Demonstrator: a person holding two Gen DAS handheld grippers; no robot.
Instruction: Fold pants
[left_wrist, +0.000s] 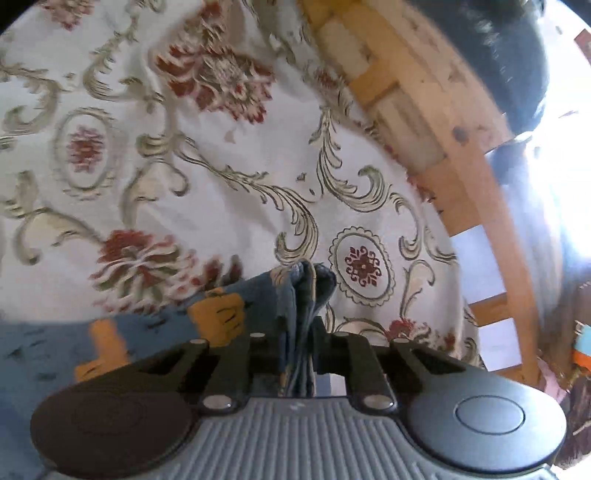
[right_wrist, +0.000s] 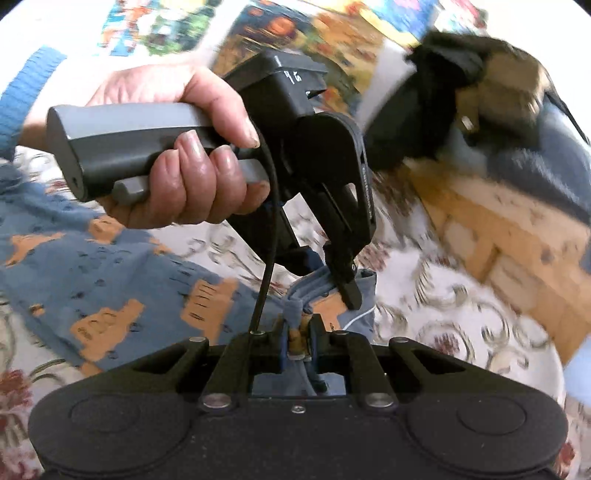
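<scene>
The pants (right_wrist: 110, 280) are blue with orange patches and lie spread to the left over a floral bedspread (left_wrist: 207, 173). A bunched edge of the pants (left_wrist: 306, 291) rises between the fingers of my left gripper (left_wrist: 297, 332), which is shut on it. In the right wrist view, a hand (right_wrist: 177, 177) holds that left gripper (right_wrist: 343, 284) from above, its fingertips clamped on the same bunched edge. Just below it, my right gripper (right_wrist: 297, 332) is shut on a fold of the pants, close beside the left one.
A wooden bed frame (left_wrist: 454, 147) runs along the right edge of the bedspread, also the wooden frame (right_wrist: 517, 240). A dark bundle (right_wrist: 443, 99) lies past the frame. Colourful printed cloth (right_wrist: 295, 33) shows at the far side. Bright light floods the right (left_wrist: 554, 184).
</scene>
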